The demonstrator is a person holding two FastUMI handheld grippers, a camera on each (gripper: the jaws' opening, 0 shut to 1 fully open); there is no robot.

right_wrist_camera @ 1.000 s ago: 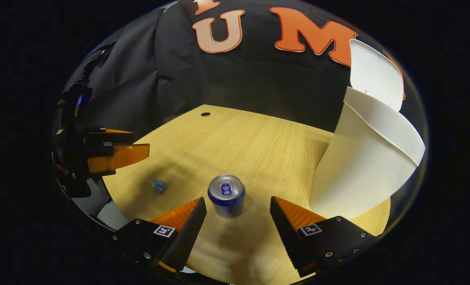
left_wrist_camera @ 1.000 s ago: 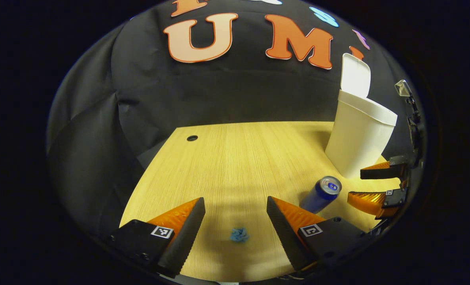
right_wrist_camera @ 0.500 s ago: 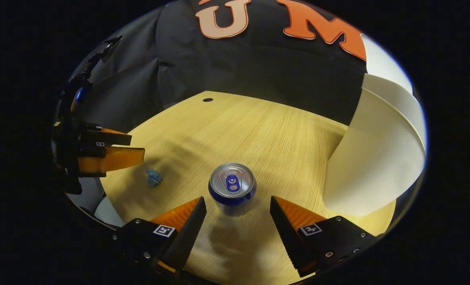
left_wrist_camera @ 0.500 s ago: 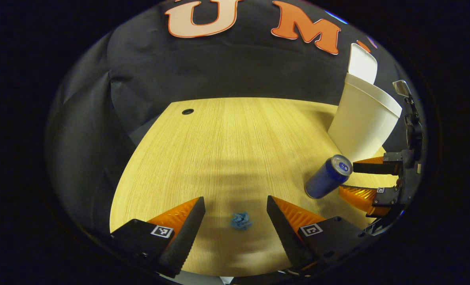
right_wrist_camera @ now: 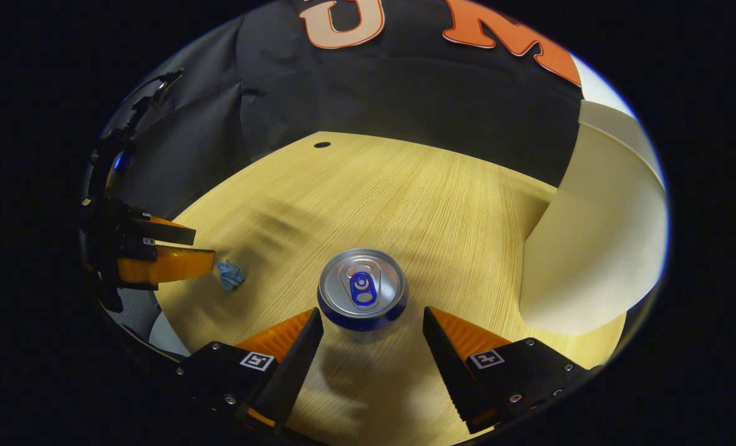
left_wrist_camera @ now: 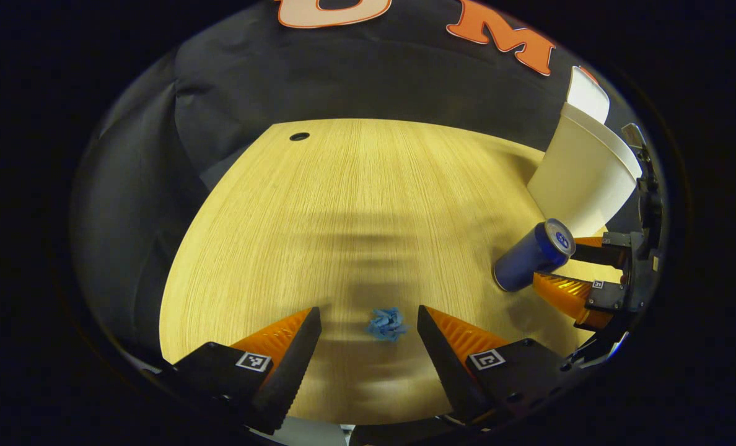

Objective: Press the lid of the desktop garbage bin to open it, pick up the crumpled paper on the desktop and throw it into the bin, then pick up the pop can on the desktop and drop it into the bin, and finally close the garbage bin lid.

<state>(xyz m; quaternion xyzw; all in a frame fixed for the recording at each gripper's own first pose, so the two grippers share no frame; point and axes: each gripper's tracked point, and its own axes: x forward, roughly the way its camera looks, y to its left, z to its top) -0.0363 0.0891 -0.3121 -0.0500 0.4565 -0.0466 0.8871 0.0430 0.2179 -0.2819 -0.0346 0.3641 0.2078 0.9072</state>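
Both our grippers gape, released: left gripper (left_wrist_camera: pixel 368 325) straddles the crumpled paper (left_wrist_camera: pixel 386 324); right gripper (right_wrist_camera: pixel 373 325) flanks the pop can (right_wrist_camera: pixel 362 290), bin (right_wrist_camera: pixel 594 248) at three o'clock.

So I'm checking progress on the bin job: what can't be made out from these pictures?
- Inside of the garbage bin: hidden by its own wall, both views.
- The bin's lid: cut off at the edge, left gripper view.
- Crumpled paper: too small to show whether the left gripper touches it, right gripper view.
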